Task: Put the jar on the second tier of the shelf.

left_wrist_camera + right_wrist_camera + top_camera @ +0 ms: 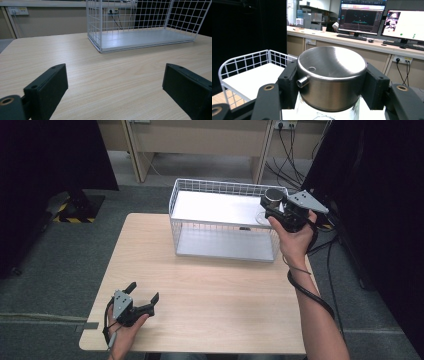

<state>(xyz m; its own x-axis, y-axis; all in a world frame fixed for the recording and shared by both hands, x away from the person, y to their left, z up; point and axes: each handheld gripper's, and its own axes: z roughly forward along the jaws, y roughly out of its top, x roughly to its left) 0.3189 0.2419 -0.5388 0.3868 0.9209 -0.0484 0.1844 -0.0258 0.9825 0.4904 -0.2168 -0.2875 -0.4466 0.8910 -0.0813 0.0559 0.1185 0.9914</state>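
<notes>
Currently | right gripper (332, 82) jaws pinch steel lid (331, 75) of glass jar (325, 112), held over wire basket (182, 187) corner | left gripper (115, 90) jaws spread, nothing between, resting low over table (112, 75) | risk: grip is on lid alone, smooth steel could slip or the jar drop off it | jar body cut off below fingers, contents unreadable

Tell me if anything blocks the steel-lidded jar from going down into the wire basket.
Nothing visible does. The right gripper is shut on the jar's steel lid and holds the jar at the wire basket by its right end. The basket is open-topped and its white floor is bare. The left gripper rests open on the table, far off.
</notes>
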